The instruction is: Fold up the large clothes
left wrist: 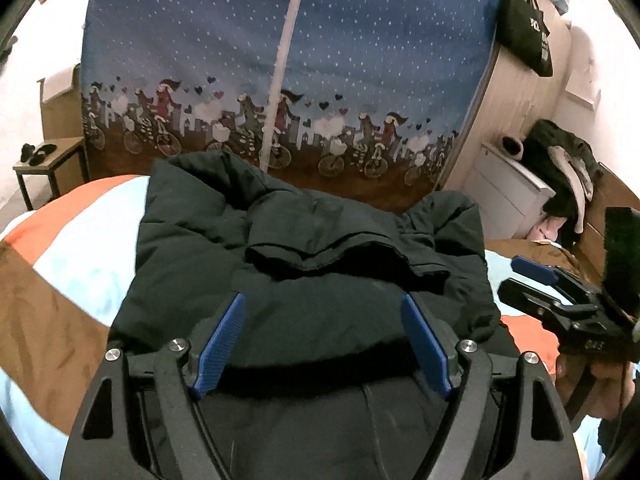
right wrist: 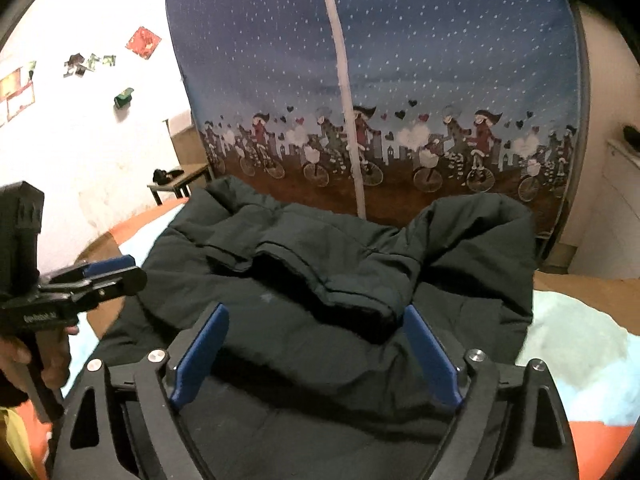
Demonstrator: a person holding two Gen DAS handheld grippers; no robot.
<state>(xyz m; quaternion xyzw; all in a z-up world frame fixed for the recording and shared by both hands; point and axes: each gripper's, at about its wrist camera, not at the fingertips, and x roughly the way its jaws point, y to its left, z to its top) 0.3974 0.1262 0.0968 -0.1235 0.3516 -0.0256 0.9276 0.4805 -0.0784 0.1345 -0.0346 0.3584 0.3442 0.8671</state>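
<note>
The jaws of both grippers are spread wide, and nothing is gripped between them. The left gripper (left wrist: 322, 316) is held above the near part of a black padded jacket (left wrist: 304, 248), its 2 blue pads (left wrist: 222, 344) apart from the fabric below. The right gripper (right wrist: 316, 330) is likewise held over the jacket, further to the right, with the cloth seen beyond and beneath its open pads (right wrist: 430, 354). The jacket is spread on a bed cover (left wrist: 60, 280) striped in orange, pale blue and brown, with a folded flap lying across its middle. Behind the bed, a blue curtain (left wrist: 340, 60) printed with cyclists and hearts is hung.
</note>
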